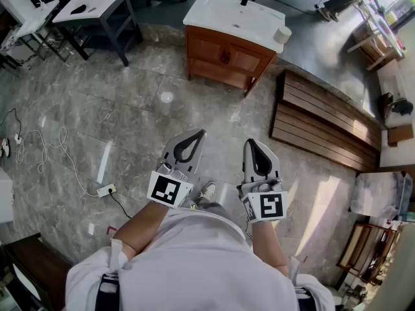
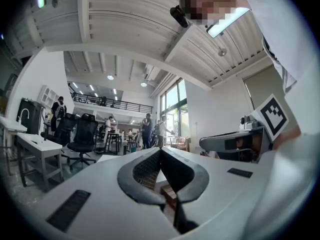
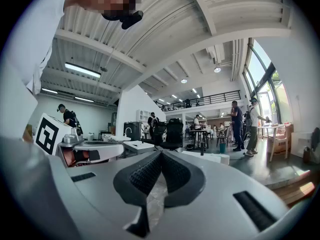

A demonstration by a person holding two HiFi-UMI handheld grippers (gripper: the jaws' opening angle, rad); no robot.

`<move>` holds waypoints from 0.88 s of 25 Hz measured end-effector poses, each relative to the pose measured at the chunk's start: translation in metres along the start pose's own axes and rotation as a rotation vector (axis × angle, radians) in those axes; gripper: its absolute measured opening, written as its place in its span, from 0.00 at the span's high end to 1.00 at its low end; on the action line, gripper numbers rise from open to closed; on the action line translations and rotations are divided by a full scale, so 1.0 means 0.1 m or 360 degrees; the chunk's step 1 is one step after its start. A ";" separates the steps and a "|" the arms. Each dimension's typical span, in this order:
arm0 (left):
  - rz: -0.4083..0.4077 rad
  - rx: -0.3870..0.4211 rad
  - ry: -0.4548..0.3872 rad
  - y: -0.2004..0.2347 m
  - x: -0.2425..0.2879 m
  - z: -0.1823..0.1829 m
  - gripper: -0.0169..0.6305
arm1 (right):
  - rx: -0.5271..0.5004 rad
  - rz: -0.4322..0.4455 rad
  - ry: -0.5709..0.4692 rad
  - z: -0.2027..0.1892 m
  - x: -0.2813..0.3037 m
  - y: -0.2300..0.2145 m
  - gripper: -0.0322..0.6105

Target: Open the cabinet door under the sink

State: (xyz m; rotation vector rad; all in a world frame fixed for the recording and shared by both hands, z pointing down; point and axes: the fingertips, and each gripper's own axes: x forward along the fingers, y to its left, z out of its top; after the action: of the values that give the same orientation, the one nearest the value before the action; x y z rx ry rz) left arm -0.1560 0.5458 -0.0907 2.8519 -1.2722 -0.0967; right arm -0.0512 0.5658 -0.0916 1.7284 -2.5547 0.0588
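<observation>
Fingers on my left gripper (image 2: 161,150) are pressed together at the tips with nothing between them, and my right gripper (image 3: 161,153) is shut and empty in the same way. I hold both close to my body, side by side above the stone floor (image 1: 130,109).

The cabinet (image 1: 227,57) stands well apart from me, ahead across the floor. Its two wooden doors are closed under the white sink surface (image 1: 227,11).

**What could go wrong**
- I could arrive at the door with the fingers shut. They would then bump the wood instead of taking the dark pull (image 1: 225,56), which is too small from here for me to judge its shape.
- The white surface overhangs the door tops, so a high approach could strike that rim.
- A pale roll (image 1: 282,34) sits at the surface's right corner, and a careless lift could knock it off.
- The cabinet is turned at an angle to me, so a straight pull might drag across the hinge line rather than swing the door.

**Edges and room**
- The floor between me and the doors is open.
- A slatted wooden platform (image 1: 324,118) lies to the right, its near corner close to the cabinet's right leg. I would keep left of that edge.
- A white cable (image 1: 52,149) and a power strip (image 1: 106,190) lie on the floor to my left and are a snag risk.
</observation>
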 end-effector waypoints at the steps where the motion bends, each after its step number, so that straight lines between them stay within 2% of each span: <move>1: -0.0013 -0.0008 -0.0012 0.02 0.07 0.01 0.96 | -0.0006 -0.0002 0.0002 0.01 0.05 -0.03 0.90; 5: -0.0058 0.0000 -0.0046 0.12 0.24 0.07 0.96 | -0.0002 -0.0014 -0.0011 0.05 0.21 -0.08 0.90; 15: -0.0062 0.0003 -0.0012 0.31 0.49 0.01 0.96 | 0.0035 -0.0027 -0.0058 0.09 0.43 -0.22 0.90; 18: -0.0028 0.0011 -0.0012 0.25 0.65 -0.01 0.96 | -0.0012 -0.0013 -0.0043 0.02 0.38 -0.42 0.90; 22: 0.0011 0.0049 0.0000 0.13 0.85 -0.05 0.96 | 0.0031 -0.0019 -0.0041 -0.11 0.32 -0.78 0.90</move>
State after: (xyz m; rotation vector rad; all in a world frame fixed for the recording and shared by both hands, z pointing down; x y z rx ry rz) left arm -0.1092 0.4737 -0.0893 2.8732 -1.2951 -0.0780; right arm 0.0097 0.5082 -0.0785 1.7624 -2.5702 0.0611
